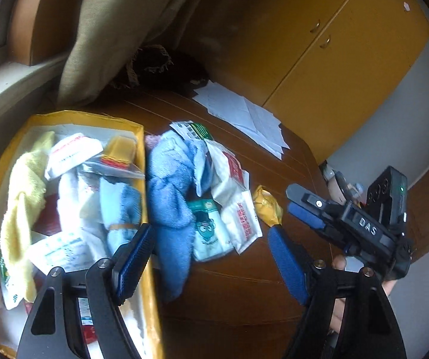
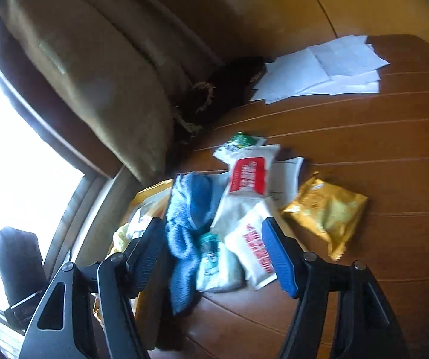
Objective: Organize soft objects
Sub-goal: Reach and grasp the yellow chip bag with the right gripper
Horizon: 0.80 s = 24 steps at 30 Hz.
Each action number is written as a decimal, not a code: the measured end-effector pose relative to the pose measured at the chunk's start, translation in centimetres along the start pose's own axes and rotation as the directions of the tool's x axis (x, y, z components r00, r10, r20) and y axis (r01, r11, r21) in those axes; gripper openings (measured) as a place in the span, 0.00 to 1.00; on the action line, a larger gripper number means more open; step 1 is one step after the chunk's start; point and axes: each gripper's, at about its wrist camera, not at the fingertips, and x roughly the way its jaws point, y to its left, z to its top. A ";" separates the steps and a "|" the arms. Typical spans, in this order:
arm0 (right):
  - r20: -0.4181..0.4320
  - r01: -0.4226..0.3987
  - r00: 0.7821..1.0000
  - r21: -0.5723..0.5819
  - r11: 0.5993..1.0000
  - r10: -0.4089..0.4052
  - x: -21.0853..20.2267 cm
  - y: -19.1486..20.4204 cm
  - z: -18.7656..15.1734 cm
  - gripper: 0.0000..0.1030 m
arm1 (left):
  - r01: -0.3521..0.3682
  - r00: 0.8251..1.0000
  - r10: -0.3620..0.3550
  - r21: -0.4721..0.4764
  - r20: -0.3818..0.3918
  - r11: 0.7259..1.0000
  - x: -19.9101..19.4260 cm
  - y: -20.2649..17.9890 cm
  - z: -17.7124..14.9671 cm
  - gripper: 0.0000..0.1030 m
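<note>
Yellow box [image 1: 147,197] serves as the landmark; it sits at the window end of a brown wooden table [image 1: 235,284]. Inside the box: a pale yellow cloth [image 1: 24,206] along its far-left side, several white packets [image 1: 72,152], a clear bag with an orange and red item [image 1: 118,157], and a light blue cloth [image 1: 123,218] against the wall nearest the loose pile.

Just outside that same wall, touching it, lies a crumpled blue towel [image 1: 171,203]. Beyond the towel, further from the box: a white packet with a red label [image 1: 229,170], a mint-green packet with a cartoon face [image 1: 210,233], a second red-lettered white packet [image 1: 244,221], and a green-and-white packet [image 1: 193,130] at the back of the pile. A gold foil pouch [image 1: 266,206] lies furthest from the box, apart from the rest. White paper sheets [image 1: 244,113] lie well away from the box, toward a yellow cabinet [image 1: 334,59].

Left gripper [image 1: 211,266]: jaws stand wide apart, nothing between the blue pads; one finger is over the box wall, the other over bare table.

Right gripper [image 2: 214,257]: jaws likewise spread, empty, above the towel and packets in its own view. In the left wrist view it shows on the side of the gold pouch away from the box, held in a hand [image 1: 341,264].

Right wrist view is motion-blurred; packet lettering unreadable.
</note>
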 end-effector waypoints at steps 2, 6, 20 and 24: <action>-0.016 0.067 0.998 0.045 0.997 -0.067 0.0 -1.9 1.2 0.66 | 0.005 1.000 -0.005 0.000 -0.023 1.000 0.9 -0.9 -0.2 0.79; 0.002 0.172 0.985 0.084 0.981 -0.173 0.3 -5.0 2.7 0.67 | -0.001 0.998 0.002 0.022 -0.056 1.000 2.5 -2.3 -0.7 0.79; -0.055 0.262 0.964 0.001 0.965 -0.261 4.3 -6.3 2.1 0.72 | 0.000 0.994 0.006 0.048 -0.111 0.999 4.9 -4.3 -1.0 0.79; -0.105 0.233 0.967 0.003 0.972 -0.232 5.2 -6.1 2.4 0.72 | 0.000 0.993 0.004 0.036 -0.119 0.999 5.6 -4.5 -1.0 0.79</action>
